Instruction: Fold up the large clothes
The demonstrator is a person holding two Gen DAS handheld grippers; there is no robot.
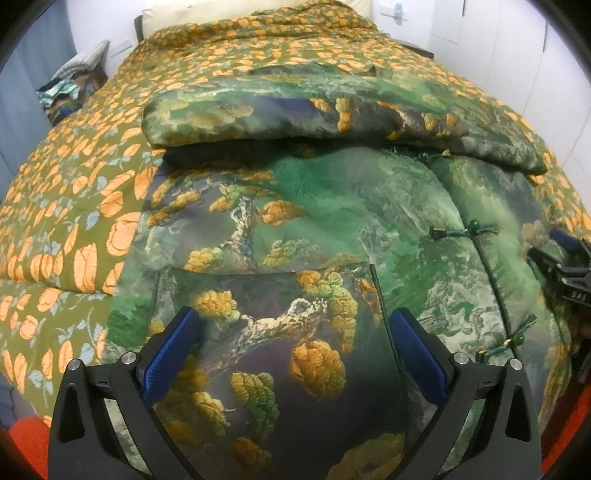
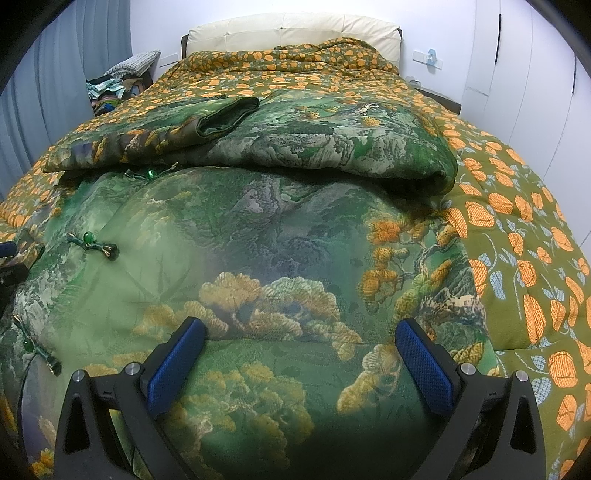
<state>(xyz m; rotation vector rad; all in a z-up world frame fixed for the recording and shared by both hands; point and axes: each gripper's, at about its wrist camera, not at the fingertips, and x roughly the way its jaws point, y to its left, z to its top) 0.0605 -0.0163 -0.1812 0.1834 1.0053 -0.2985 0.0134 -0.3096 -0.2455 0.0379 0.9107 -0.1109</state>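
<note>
A large padded jacket (image 1: pixel 332 221) with a green landscape print and knot buttons (image 1: pixel 463 232) lies front up on the bed; it also fills the right wrist view (image 2: pixel 258 240). Both sleeves (image 1: pixel 295 110) are folded across its upper part, one cuff (image 2: pixel 229 114) showing. My left gripper (image 1: pixel 295 332) is open, low over the jacket's near left pocket area. My right gripper (image 2: pixel 299 339) is open over the near right side. The right gripper also shows at the edge of the left wrist view (image 1: pixel 565 266).
The bed is covered by an olive quilt with orange flowers (image 1: pixel 74 221), also in the right wrist view (image 2: pixel 524 258). A cream headboard (image 2: pixel 295 33) stands at the far end. A pile of clothes (image 2: pixel 110 88) sits at the far left, white wardrobe doors (image 2: pixel 535 74) on the right.
</note>
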